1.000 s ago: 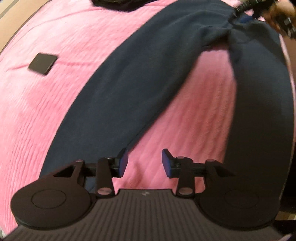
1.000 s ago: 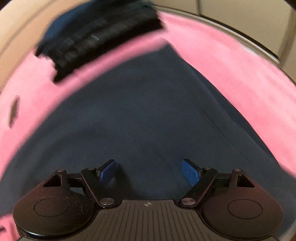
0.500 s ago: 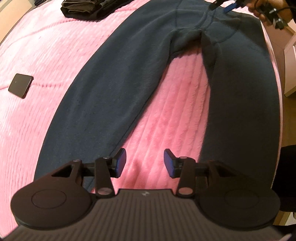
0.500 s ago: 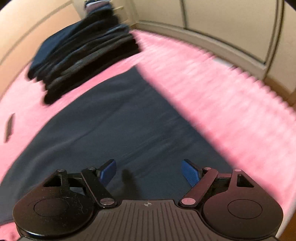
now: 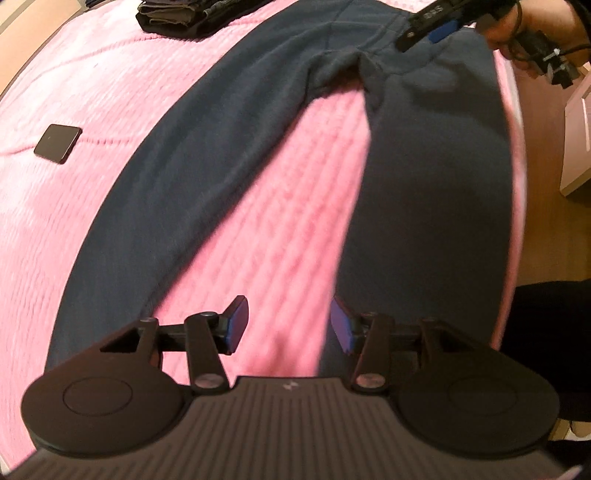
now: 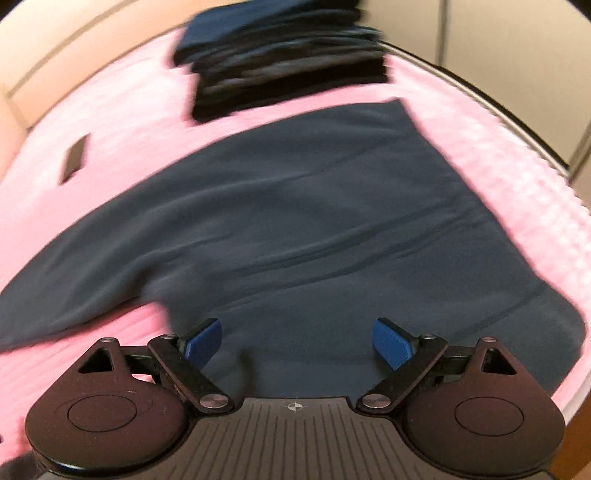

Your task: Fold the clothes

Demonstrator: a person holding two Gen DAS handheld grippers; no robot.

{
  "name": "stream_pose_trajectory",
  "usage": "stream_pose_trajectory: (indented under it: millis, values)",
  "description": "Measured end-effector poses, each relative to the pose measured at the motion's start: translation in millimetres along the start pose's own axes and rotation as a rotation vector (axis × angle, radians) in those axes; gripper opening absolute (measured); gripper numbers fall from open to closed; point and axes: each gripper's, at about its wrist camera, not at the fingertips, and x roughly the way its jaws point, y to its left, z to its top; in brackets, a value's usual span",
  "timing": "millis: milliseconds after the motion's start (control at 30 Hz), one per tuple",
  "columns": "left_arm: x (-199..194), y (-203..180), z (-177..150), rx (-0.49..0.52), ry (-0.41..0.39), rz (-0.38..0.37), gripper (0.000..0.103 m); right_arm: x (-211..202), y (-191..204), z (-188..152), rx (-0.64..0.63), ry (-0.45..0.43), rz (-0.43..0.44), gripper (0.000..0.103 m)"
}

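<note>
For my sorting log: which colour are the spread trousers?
Dark navy fleece trousers, clearest in the left wrist view.

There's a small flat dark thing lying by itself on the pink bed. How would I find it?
Start at the pink bedspread and the dark blue trousers spread across it. Look left of the trousers, below the stack of folded clothes. The small flat black rectangle lies alone there, the only hard, shiny thing among the fabrics.

Trousers (image 5: 236, 155) flat on bedspread (image 5: 74, 206), legs spread | folded stack (image 6: 284, 62) beyond waist | flat device (image 5: 58, 143) left of trousers, apart
</note>
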Motion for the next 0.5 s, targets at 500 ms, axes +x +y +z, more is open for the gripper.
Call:
stream_pose_trajectory:
  millis: [500]
  values:
    - [-113,-2,-140,-0.202,-0.027,0.116,0.05,-38,121,-112,0.056,0.358,0.113,0.103]
